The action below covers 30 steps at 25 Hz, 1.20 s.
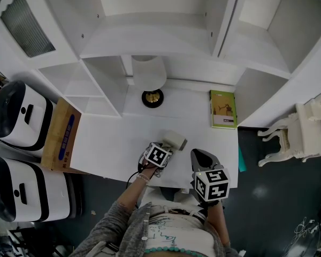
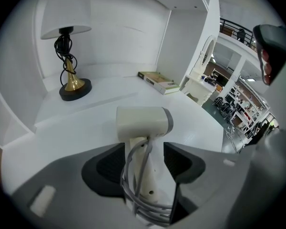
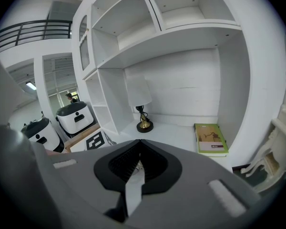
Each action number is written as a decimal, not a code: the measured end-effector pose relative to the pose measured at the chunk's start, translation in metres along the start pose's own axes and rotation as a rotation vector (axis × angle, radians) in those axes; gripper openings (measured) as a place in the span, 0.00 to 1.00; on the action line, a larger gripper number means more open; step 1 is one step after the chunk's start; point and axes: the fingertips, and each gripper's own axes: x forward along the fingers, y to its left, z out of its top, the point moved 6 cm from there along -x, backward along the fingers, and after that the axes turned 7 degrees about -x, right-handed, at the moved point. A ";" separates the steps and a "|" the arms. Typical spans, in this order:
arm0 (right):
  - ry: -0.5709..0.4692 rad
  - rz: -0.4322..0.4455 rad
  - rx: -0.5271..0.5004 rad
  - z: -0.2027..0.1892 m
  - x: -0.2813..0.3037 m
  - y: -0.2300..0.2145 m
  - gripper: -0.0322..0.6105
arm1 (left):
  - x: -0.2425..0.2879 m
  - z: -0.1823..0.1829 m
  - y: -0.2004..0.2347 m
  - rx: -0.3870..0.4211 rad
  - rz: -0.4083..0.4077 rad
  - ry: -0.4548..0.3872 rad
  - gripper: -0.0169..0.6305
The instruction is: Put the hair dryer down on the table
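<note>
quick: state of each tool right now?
Left tool: closed on the hair dryer, by its handle.
Right tool: closed, nothing in it.

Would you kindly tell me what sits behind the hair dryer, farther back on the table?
Behind the hair dryer are a lamp at the back left and a green book lying at the back right. The patch of table directly behind its head is covered.

In the head view the left gripper [image 1: 167, 146] hides the dryer's [image 1: 174, 139] handle. The cord's [image 2: 132, 187] end is out of sight. The book's [image 1: 223, 109] print is too small to read.
</note>
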 end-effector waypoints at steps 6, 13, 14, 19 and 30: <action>0.002 0.003 0.000 -0.001 0.000 0.000 0.10 | -0.006 0.002 -0.005 0.002 -0.004 -0.029 0.41; 0.007 0.008 -0.003 -0.002 0.001 0.002 0.10 | -0.024 0.011 -0.015 0.017 -0.009 -0.093 0.41; 0.007 0.009 -0.004 -0.002 0.001 0.002 0.10 | -0.027 0.012 -0.017 0.015 -0.010 -0.099 0.41; 0.007 0.012 -0.007 -0.002 0.001 0.002 0.10 | -0.043 0.018 -0.025 0.013 -0.022 -0.125 0.41; 0.008 0.022 -0.019 -0.001 0.001 0.007 0.10 | -0.065 0.021 -0.030 -0.028 -0.034 -0.201 0.40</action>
